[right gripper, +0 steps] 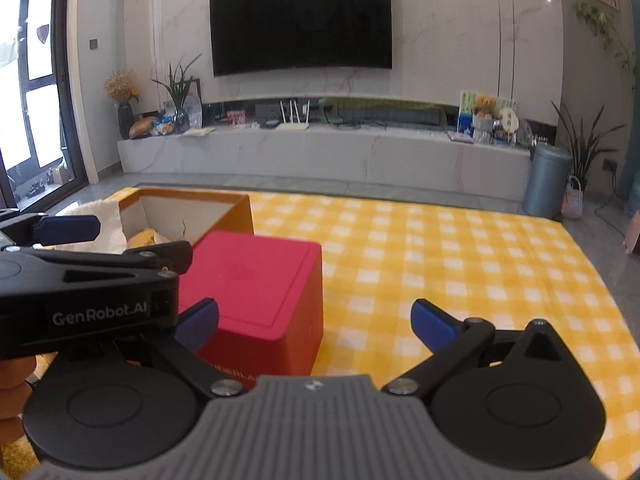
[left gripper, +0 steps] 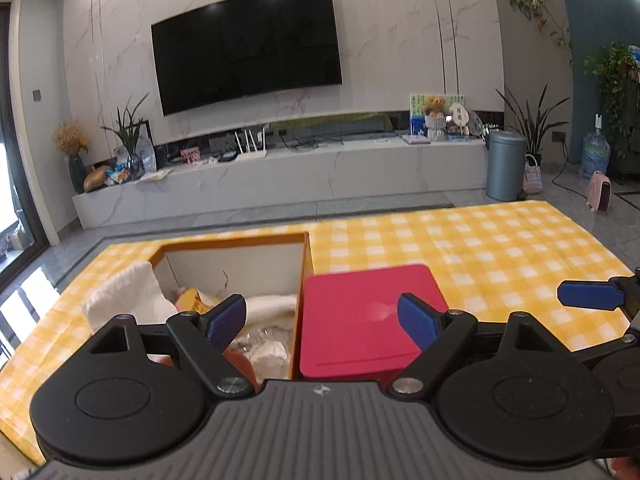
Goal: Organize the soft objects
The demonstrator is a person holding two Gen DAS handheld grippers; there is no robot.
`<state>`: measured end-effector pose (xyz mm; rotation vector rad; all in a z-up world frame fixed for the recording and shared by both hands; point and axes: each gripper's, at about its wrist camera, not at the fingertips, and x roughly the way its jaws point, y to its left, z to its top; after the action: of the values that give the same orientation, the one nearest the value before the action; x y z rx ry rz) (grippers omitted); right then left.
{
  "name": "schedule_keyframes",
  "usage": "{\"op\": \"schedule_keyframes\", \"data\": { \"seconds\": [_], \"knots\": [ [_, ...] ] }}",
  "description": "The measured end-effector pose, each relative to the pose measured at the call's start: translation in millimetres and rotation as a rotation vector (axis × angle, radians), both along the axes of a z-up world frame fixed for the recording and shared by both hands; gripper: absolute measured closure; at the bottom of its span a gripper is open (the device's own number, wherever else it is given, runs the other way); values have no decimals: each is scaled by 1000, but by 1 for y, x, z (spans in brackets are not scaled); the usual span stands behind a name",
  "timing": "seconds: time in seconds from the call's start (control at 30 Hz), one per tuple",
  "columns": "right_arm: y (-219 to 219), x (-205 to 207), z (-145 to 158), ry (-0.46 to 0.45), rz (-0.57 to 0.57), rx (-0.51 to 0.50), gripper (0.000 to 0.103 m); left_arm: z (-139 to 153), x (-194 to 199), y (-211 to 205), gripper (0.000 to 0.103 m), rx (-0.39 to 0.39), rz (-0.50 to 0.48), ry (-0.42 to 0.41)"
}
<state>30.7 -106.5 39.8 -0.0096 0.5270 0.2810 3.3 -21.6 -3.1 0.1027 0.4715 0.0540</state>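
Observation:
An open orange box point(left gripper: 306, 264) stands on the yellow checked tablecloth point(left gripper: 500, 248); it also shows in the right wrist view point(right gripper: 236, 212). Inside it lie white soft things point(left gripper: 268, 304) and a yellow soft thing point(left gripper: 196, 300). A white cloth point(left gripper: 124, 296) hangs over its left wall. A closed red box point(left gripper: 360, 312) stands right of it, seen too in the right wrist view point(right gripper: 256, 280). My left gripper point(left gripper: 320, 318) is open and empty above both boxes. My right gripper point(right gripper: 314, 320) is open and empty just right of the red box.
The tablecloth point(right gripper: 460, 272) stretches to the right of the boxes. Beyond the table are a TV wall, a long marble console point(left gripper: 280, 176) with small items, a grey bin point(left gripper: 505, 164) and plants. My left gripper's body point(right gripper: 88, 280) crosses the right wrist view.

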Motion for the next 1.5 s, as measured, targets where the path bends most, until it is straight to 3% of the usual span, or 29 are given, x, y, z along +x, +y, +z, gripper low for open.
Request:
{"op": "schedule_keyframes", "data": {
  "seconds": [0.27, 0.47, 1.5],
  "knots": [
    [4, 1, -11, 16, -3, -30, 3, -11, 1, 3, 3, -7, -8, 9],
    [2, 3, -11, 23, -7, 0, 3, -11, 6, 5, 3, -49, -17, 26],
    [3, 2, -14, 22, 8, 31, 3, -14, 5, 9, 3, -92, 2, 42]
  ]
}}
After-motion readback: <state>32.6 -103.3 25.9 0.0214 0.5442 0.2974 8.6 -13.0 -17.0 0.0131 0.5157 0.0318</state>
